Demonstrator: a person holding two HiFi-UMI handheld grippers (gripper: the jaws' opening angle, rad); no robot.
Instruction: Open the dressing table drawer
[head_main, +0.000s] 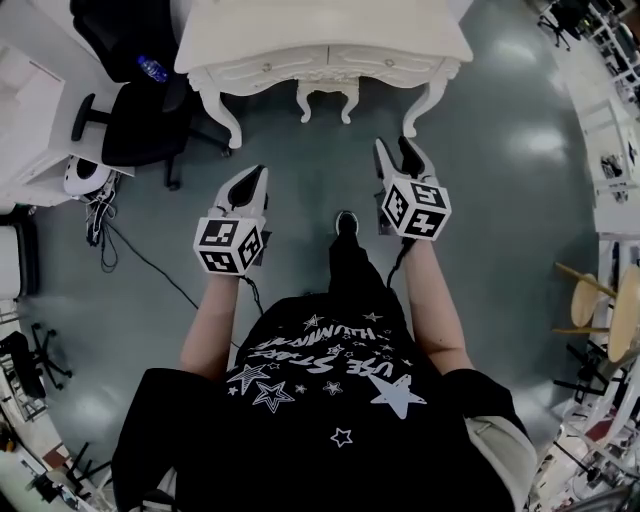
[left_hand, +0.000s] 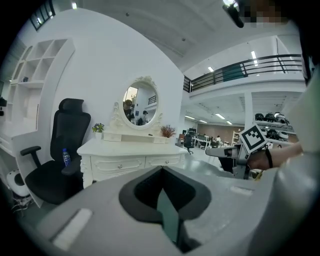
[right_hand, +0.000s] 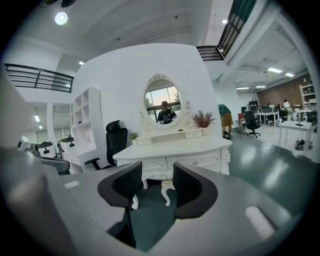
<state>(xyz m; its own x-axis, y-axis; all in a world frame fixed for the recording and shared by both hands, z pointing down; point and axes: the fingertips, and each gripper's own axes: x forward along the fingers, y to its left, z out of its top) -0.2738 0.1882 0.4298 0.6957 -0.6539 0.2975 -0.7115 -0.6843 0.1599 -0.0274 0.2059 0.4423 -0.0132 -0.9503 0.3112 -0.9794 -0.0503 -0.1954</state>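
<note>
Looks like a large open-plan office or test hall, not a home. Has a glossy grey-green floor (head_main: 500, 150), strip lights (right_hand: 275, 70) overhead and a railed mezzanine (left_hand: 250, 67) on the upper level. Holds desks (right_hand: 295, 127) and swivel chairs (right_hand: 250, 122) far back, a black office chair (head_main: 140, 110) and loose cables (head_main: 130, 250) nearer. Stages a white dressing table (head_main: 325, 45), oval mirror (right_hand: 163, 105) and white shelving (right_hand: 82, 120) against a bare wall (right_hand: 125, 75), like a bedroom corner.
</note>
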